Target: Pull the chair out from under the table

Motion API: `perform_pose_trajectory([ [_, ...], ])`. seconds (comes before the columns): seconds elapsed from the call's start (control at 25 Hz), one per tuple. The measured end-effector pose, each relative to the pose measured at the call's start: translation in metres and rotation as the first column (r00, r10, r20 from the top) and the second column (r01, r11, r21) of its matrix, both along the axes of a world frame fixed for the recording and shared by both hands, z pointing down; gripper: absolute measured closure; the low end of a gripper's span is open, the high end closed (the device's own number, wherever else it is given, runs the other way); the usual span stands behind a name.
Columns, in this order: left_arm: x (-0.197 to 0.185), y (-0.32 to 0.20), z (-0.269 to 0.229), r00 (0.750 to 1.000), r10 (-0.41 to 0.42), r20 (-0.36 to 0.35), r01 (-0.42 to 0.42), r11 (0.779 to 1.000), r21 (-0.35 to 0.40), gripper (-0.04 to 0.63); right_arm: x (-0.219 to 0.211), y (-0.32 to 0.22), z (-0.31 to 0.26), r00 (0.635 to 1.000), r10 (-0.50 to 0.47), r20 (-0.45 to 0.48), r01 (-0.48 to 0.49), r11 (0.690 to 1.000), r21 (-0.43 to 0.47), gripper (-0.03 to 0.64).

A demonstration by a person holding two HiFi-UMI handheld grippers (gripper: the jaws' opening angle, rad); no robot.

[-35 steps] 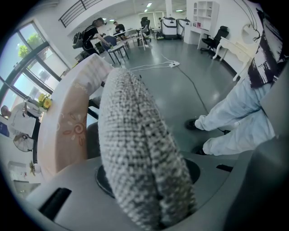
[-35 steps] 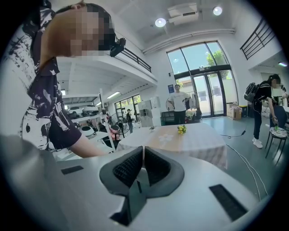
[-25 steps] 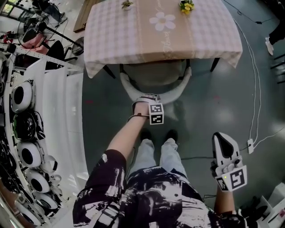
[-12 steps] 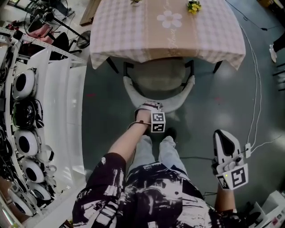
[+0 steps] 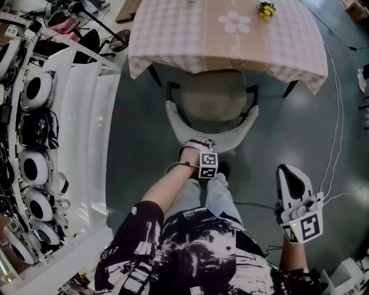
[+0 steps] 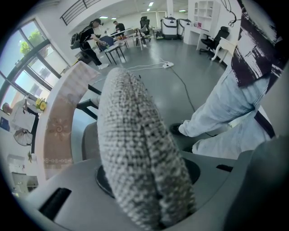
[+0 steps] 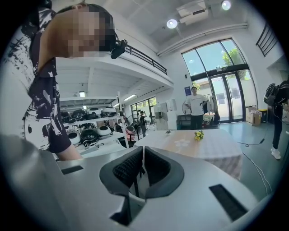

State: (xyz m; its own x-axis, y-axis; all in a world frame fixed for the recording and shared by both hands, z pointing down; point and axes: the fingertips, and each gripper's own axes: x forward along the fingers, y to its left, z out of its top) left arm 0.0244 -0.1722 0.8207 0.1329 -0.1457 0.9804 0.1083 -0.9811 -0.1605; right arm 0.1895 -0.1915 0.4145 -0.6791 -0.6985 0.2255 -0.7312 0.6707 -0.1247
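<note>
A grey chair (image 5: 214,105) with a curved, nubbly backrest (image 5: 242,135) stands half out from under the table (image 5: 190,40), which wears a pink checked cloth. My left gripper (image 5: 198,145) points almost straight down and is shut on the top rim of the backrest, at its middle. In the left gripper view the woven backrest (image 6: 135,144) fills the space between the jaws. My right gripper (image 5: 290,174) hangs off to the right of the person's legs, far from the chair. Its pads (image 7: 131,167) meet with nothing between them.
White shelving (image 5: 86,144) with several round helmet-like devices runs along the left. Cables (image 5: 334,144) and a power strip lie on the grey floor at the right. The person's shoe (image 5: 222,170) sits just behind the chair. Yellow flowers (image 5: 266,8) stand on the table.
The chair has slid further out from under the table toward the person, with my left gripper still on its backrest. The right gripper has barely shifted.
</note>
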Motion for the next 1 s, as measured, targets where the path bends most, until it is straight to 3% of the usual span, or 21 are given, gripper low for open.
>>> perform_pose_trajectory([
  [0.52,-0.02,0.066,0.004,0.999,0.047,0.0,-0.047,0.999,-0.006,0.439,-0.06,0.043,-0.005,1.0,0.014,-0.009,-0.013,1.0,0.009,0.604],
  [1.0,-0.026,0.127,0.008,0.999,0.051,-0.002,-0.051,0.999,-0.012,0.439,-0.094,0.129,-0.006,0.991,0.135,-0.013,-0.135,0.991,-0.001,0.604],
])
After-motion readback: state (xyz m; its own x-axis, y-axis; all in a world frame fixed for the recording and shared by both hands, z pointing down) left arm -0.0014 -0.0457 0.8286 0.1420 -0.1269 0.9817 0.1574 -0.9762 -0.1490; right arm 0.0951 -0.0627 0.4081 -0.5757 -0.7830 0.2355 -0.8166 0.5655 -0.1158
